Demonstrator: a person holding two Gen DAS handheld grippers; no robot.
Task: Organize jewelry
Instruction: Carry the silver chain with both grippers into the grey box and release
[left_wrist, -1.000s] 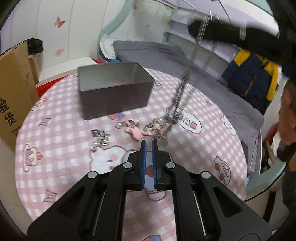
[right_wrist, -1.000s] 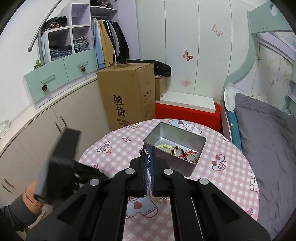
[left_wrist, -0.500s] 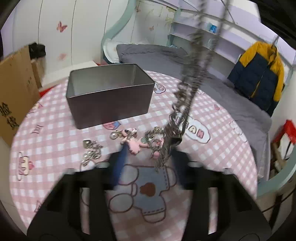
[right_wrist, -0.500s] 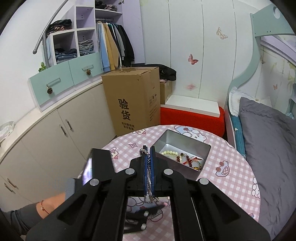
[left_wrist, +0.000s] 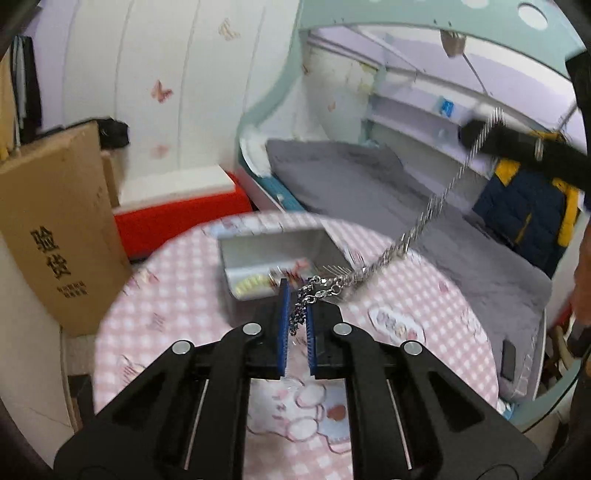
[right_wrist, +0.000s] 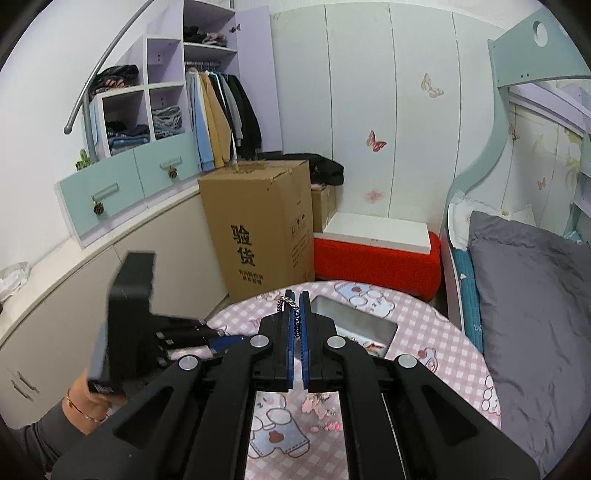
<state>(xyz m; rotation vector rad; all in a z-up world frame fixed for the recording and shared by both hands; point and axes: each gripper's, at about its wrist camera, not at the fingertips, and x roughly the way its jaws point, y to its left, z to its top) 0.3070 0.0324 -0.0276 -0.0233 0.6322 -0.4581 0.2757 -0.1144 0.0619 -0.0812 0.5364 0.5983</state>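
A silver chain necklace (left_wrist: 424, 221) stretches between both grippers above the round pink checked table (left_wrist: 424, 295). My left gripper (left_wrist: 295, 295) is shut on its lower end. My right gripper (right_wrist: 294, 306) is shut on its upper end (right_wrist: 290, 303); it shows in the left wrist view as a black bar (left_wrist: 517, 147) at upper right. A grey metal tin (left_wrist: 273, 254) stands just beyond my left gripper, with beads and a red bracelet inside. In the right wrist view the tin (right_wrist: 354, 321) lies below my fingers, and my left gripper (right_wrist: 129, 321) is at left.
Loose pink charms (right_wrist: 325, 410) lie on the table near its front. A tall cardboard box (right_wrist: 258, 229) stands beside the table. A grey bed (right_wrist: 535, 295) is on the right and a red bench (right_wrist: 376, 258) behind.
My left gripper opened, rose from the charm pile and shut on the hanging chain's lower end near the tin. My right gripper kept hold and lifted higher.
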